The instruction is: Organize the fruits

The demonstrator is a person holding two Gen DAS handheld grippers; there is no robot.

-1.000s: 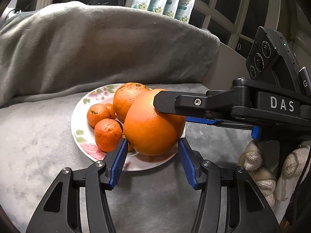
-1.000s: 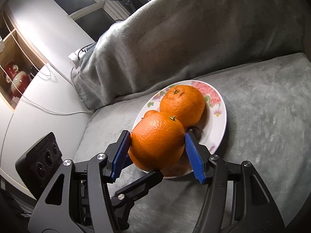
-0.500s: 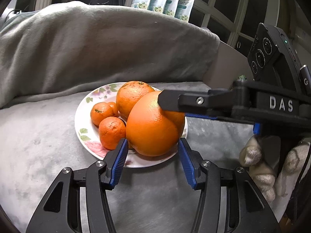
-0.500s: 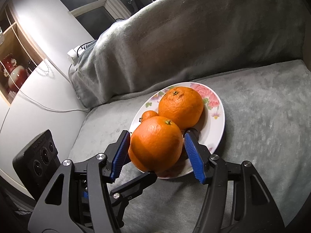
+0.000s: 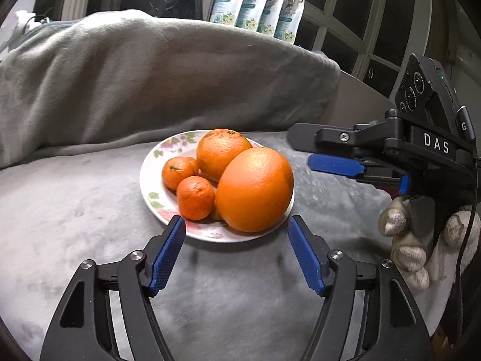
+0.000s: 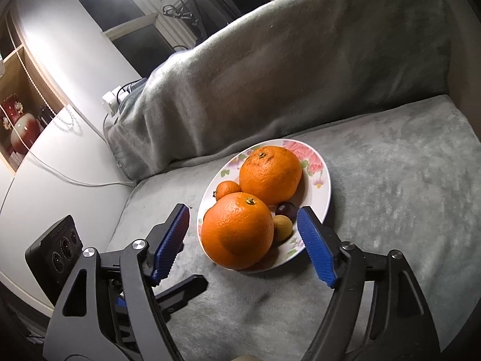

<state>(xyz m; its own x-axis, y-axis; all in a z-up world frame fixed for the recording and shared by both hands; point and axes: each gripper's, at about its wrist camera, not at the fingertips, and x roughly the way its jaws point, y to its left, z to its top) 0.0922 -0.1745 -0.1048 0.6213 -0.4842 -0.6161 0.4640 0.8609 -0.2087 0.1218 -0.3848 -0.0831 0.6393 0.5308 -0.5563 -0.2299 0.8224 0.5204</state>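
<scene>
A floral plate (image 5: pixel 153 177) sits on a grey cushion (image 5: pixel 60 210) in front of a back rest draped with a grey blanket (image 5: pixel 135 84). The fruit is all on the plate. The biggest piece, a large orange (image 5: pixel 255 189), lies at the near edge of the plate, closest to both grippers. Behind it, touching it, is a second orange (image 5: pixel 221 153) with a speckled top. Beside these, in the left wrist view, are two small mandarins, one further back (image 5: pixel 178 172) and one nearer (image 5: pixel 195 197), pressed close together. The right wrist view also shows a small dark plum (image 6: pixel 285 209) and a small brownish fruit (image 6: pixel 282 227) tucked beside the large orange; what kind the brownish one is cannot be told.

The left gripper (image 5: pixel 236 251) hangs just short of the plate's near rim. Its jaws have just been opening and now stand apart, with the blue pads clear of the large orange and nothing between them. The right gripper (image 6: pixel 243 243) comes in from the side. Its jaws have also just been opening and stand wide on either side of the large orange, with a visible gap between each pad and the peel. The orange rests on the plate by its own weight.

A gloved hand (image 5: pixel 421 249) grips the right gripper's handle. Behind the blanket, four printed pouches (image 5: pixel 258 6) stand in a row against dark windows.
</scene>
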